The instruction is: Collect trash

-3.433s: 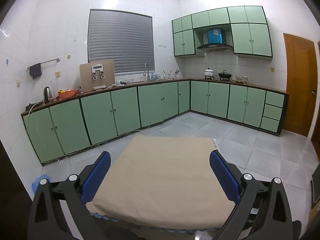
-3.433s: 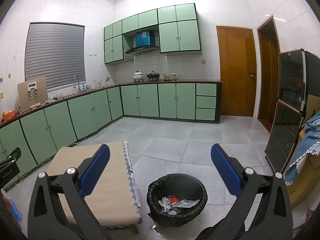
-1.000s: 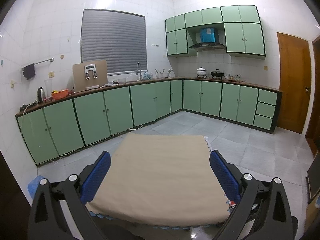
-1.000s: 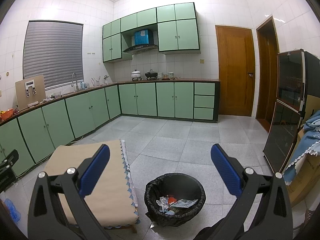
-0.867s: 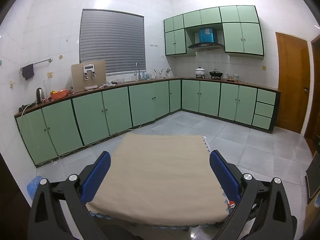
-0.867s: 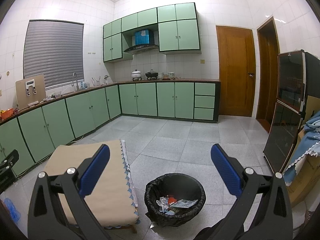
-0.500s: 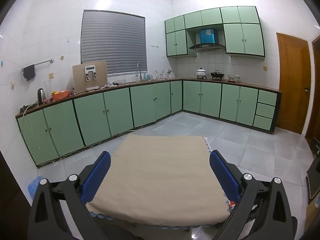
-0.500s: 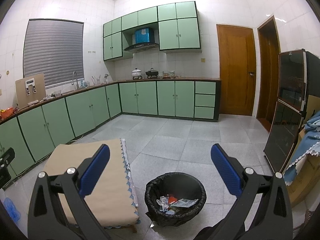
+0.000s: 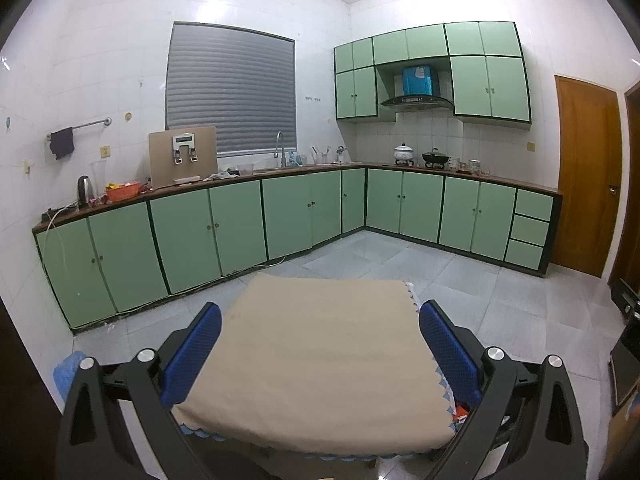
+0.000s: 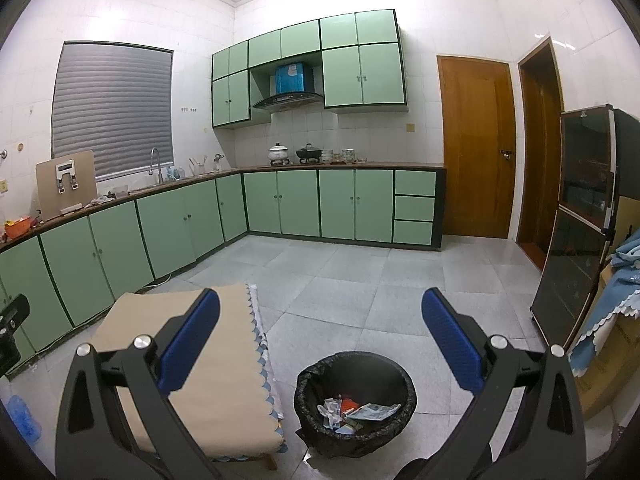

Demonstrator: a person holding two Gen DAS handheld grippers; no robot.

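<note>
A round bin with a black liner stands on the floor right of a low table and holds crumpled paper and wrappers. My right gripper is open and empty, held above and in front of the bin. My left gripper is open and empty above the low table with its beige cloth. A bit of the trash shows past the table's right edge in the left wrist view. The table top bears no trash that I can see.
Green base cabinets run along the left and far walls. A dark glass cabinet and a blue cloth over boxes stand at the right. A blue bag lies on the floor at the left. Two wooden doors are shut.
Both grippers drift only slightly; the views shift a little. Both stay open and empty, and nothing on the table or in the bin has moved.
</note>
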